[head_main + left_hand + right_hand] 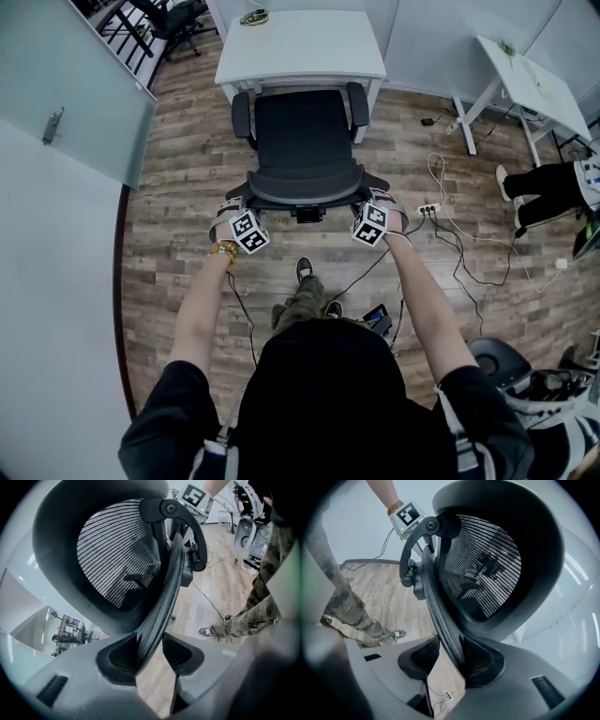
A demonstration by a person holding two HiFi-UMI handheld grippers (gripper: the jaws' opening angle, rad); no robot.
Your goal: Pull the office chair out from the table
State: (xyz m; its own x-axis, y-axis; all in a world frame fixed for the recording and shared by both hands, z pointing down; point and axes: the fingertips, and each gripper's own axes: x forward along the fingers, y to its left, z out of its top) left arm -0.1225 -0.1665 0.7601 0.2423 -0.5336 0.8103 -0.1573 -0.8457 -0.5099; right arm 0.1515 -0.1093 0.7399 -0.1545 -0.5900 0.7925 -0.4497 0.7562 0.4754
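Office chair (305, 141) | backrest rim (159, 602) clamped in left tongs (150, 651) and right tongs (445, 656) | seat front at counter (300, 47) edge beyond tongs | pull likely partway, more travel left

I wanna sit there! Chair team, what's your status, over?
Left gripper and right gripper clamped on chair back. Chair close to table. Cables on floor behind.
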